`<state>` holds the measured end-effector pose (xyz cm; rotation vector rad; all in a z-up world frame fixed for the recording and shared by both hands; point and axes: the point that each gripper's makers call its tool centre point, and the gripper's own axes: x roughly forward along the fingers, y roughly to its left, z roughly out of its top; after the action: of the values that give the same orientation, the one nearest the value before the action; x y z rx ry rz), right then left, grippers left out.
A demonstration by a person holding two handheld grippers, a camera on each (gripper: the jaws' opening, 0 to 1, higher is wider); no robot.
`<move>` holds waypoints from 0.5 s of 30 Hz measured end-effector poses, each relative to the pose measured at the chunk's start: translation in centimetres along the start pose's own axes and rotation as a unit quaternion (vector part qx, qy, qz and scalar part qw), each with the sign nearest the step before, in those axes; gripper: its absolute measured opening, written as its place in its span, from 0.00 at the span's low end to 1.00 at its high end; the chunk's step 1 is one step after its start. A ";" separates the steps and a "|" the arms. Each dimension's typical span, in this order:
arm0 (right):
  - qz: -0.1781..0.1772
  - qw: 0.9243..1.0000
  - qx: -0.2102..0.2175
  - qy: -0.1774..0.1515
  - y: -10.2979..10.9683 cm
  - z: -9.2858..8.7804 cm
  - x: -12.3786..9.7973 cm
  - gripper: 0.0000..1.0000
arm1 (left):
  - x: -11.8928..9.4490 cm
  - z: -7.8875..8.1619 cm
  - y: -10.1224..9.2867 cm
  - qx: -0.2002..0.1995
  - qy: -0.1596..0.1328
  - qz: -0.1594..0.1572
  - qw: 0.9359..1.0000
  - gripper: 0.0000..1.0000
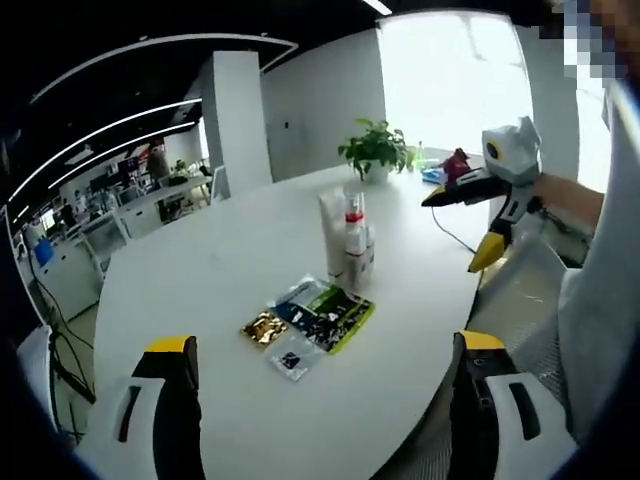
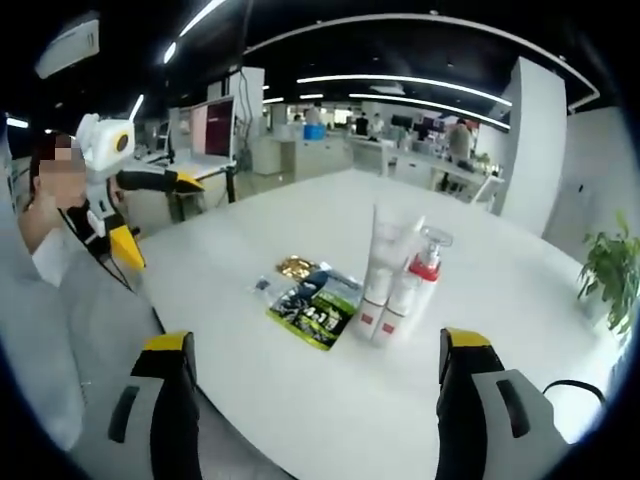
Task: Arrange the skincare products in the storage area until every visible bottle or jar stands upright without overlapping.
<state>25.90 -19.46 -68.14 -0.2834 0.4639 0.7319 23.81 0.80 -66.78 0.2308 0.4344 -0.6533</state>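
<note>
Left gripper (image 1: 325,400) and right gripper (image 2: 310,395) – black jaws, yellow tips, white housings – person's grey sleeve (image 1: 605,300)

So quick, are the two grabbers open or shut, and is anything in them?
Left gripper: jaws wide open, nothing between them.
Right gripper: jaws wide open, also holding nothing.

Open office with a white round table (image 1: 210,290), potted plant (image 1: 374,148), bright window (image 1: 450,80), ceiling light strips (image 2: 400,78).
</note>
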 end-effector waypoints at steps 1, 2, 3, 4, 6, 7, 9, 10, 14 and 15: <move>0.001 1.000 0.001 -0.001 0.1 0.0 0.0 1.00 | 0.0 0.0 0.0 0.000 0.000 0.000 1.000 0.99; 0.002 1.000 0.003 -0.001 0.1 0.0 0.1 1.00 | -0.1 -0.1 0.0 0.000 0.001 0.000 1.000 0.99; 0.002 1.000 0.004 -0.001 0.1 0.0 0.1 1.00 | -0.2 0.0 0.1 -0.001 0.000 0.002 1.000 0.99; 0.002 1.000 0.005 0.000 0.1 -0.1 0.3 1.00 | -0.2 0.0 0.3 -0.002 -0.002 0.005 1.000 0.99; 0.004 1.000 0.007 0.004 0.3 -0.3 0.5 1.00 | -0.3 -0.1 0.7 -0.007 -0.003 0.012 1.000 0.99; 0.006 1.000 0.007 0.006 0.4 -0.4 0.5 1.00 | -0.3 -0.1 0.8 -0.007 -0.003 0.013 1.000 0.99; 0.008 1.000 0.006 0.009 0.4 -0.5 0.6 1.00 | -0.3 -0.1 0.8 -0.008 -0.003 0.011 1.000 0.99; 0.007 1.000 0.007 0.009 0.4 -0.5 0.6 1.00 | -0.3 -0.2 0.8 -0.008 -0.003 0.011 1.000 0.99; 0.005 1.000 0.009 0.006 0.3 -0.3 0.6 1.00 | -0.3 -0.4 0.7 -0.011 0.000 0.008 1.000 0.99; 0.005 1.000 0.009 0.006 0.3 -0.3 0.6 1.00 | -0.3 -0.5 0.7 -0.011 0.000 0.009 1.000 0.99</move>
<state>26.02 -19.00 -68.71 -0.2687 0.4829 0.7365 23.88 1.64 -67.03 0.2140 0.4395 -0.6299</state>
